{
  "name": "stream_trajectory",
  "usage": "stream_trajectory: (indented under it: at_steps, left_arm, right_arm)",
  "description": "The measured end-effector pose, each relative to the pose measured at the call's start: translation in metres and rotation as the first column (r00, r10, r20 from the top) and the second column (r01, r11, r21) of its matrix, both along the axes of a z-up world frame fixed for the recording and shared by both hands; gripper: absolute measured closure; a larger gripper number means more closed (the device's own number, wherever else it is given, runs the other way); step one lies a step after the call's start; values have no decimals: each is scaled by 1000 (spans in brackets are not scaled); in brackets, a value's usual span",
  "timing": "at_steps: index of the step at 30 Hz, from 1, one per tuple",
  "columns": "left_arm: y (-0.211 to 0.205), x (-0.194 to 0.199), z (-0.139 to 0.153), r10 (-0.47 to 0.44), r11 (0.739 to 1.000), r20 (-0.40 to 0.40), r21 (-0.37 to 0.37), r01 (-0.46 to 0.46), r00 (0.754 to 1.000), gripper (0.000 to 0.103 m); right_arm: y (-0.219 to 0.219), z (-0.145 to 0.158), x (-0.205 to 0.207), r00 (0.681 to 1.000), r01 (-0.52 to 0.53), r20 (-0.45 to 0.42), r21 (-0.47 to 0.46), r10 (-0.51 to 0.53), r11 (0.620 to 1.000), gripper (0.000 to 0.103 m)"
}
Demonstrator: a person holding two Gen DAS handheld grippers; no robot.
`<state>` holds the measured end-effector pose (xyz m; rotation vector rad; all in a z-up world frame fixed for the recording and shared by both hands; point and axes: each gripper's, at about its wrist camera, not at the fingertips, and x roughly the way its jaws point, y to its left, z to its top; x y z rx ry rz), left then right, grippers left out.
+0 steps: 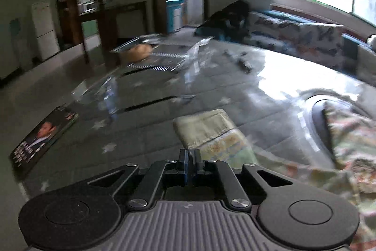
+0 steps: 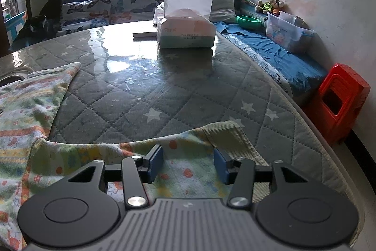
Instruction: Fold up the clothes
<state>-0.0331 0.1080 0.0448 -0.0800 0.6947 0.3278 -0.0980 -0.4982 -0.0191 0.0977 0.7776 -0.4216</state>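
Observation:
A child's pastel printed garment (image 2: pixel 28 105) lies spread on the grey quilted star-pattern table (image 2: pixel 145 95). One sleeve (image 2: pixel 188 142) with a pale green ribbed cuff (image 2: pixel 225 133) lies under my right gripper (image 2: pixel 188 152). That gripper is open, with its blue pads (image 2: pixel 156 161) either side of the sleeve and not pressing it. In the blurred left wrist view the other sleeve (image 1: pixel 211 133) stretches out from the garment's body (image 1: pixel 347 145). My left gripper (image 1: pixel 189 153) is shut, and this sleeve's near edge appears pinched at its tips.
A tissue box (image 2: pixel 185 29) stands at the table's far middle. A magazine (image 1: pixel 44 135) lies at the table's left edge, and clear plastic wrapping (image 1: pixel 195 51) lies further back. A red stool (image 2: pixel 340 100) and a clear storage box (image 2: pixel 286 32) are on the right, by the blue bench.

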Motion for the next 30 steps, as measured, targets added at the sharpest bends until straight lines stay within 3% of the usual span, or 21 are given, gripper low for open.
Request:
stream_trajectory:
  at_steps: [5, 12, 20, 23, 25, 30]
  left_arm:
    - [9, -7, -6, 48, 999, -32, -10, -48, 998, 96]
    - [-21, 10, -3, -90, 996, -16, -27, 89, 996, 92]
    - [-44, 39, -24, -137, 991, -78, -10, 137, 987, 90]
    - [-42, 41, -25, -136, 990, -76, 10, 138, 988, 83]
    - [-39, 43, -25, -126, 991, -76, 29, 129, 989, 68]
    - [-37, 42, -23, -119, 991, -77, 47, 123, 990, 63]
  right_arm:
    - [-1, 0, 0, 1000, -1, -1, -3, 1, 1000, 50]
    - [-1, 0, 0, 1000, 11, 3, -1, -11, 1000, 49]
    - [-1, 0, 0, 1000, 11, -1, -1, -11, 1000, 48]
    - [-1, 0, 0, 1000, 10, -1, -2, -10, 1000, 47]
    - [-1, -1, 0, 1000, 9, -1, -3, -9, 1000, 46]
    - [0, 1, -2, 1000, -1, -1, 4, 1, 1000, 46]
